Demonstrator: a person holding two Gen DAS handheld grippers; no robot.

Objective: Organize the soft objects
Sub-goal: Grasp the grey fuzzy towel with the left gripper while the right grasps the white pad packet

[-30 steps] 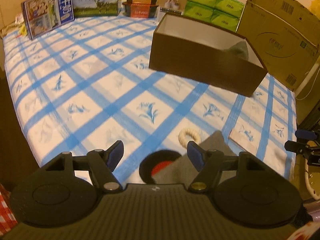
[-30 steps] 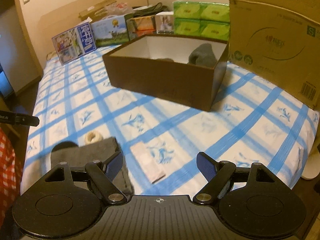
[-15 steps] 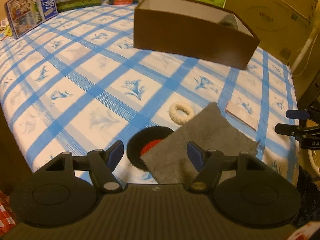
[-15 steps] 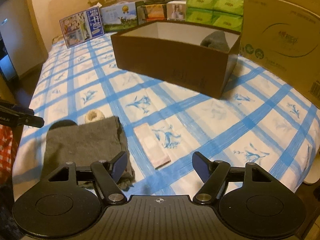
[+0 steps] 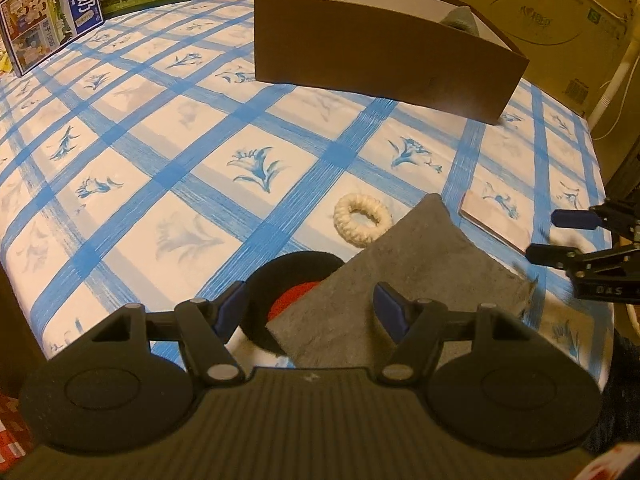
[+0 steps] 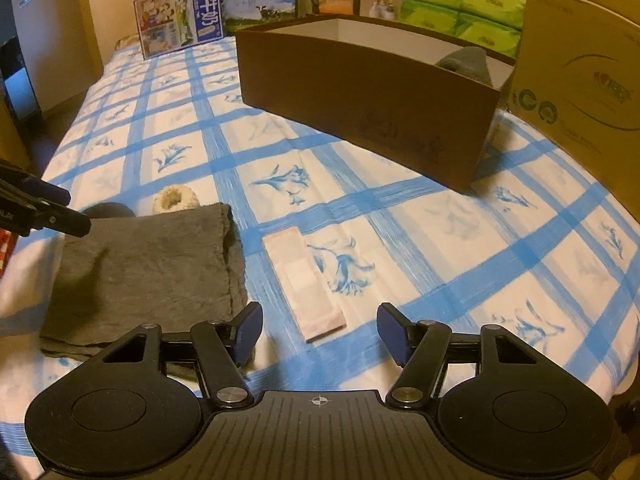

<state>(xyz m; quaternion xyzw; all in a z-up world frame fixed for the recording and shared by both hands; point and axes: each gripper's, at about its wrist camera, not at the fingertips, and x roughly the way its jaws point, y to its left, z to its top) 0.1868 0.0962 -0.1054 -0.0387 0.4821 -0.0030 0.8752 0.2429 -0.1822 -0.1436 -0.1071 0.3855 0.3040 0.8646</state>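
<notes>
Left gripper [image 5: 308,310] jaws stand apart and empty over the folded grey felt cloth [image 5: 404,280]; right gripper [image 6: 318,330] jaws, just closing, grasp nothing beside its edge. One grey soft item [image 6: 466,62] already sits in the brown cardboard box [image 6: 360,92]; cloth, cream knitted ring [image 5: 362,218] and black round pad [image 5: 288,270] remain on the bed.

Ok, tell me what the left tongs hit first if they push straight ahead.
Probably the folded grey cloth: the left tongs, open, point down at its near corner, over the black-and-red disc. Depth is unclear.

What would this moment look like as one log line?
left tool: open over folded grey cloth | right tool: open, closing, nothing between | brown box: untouched
</notes>
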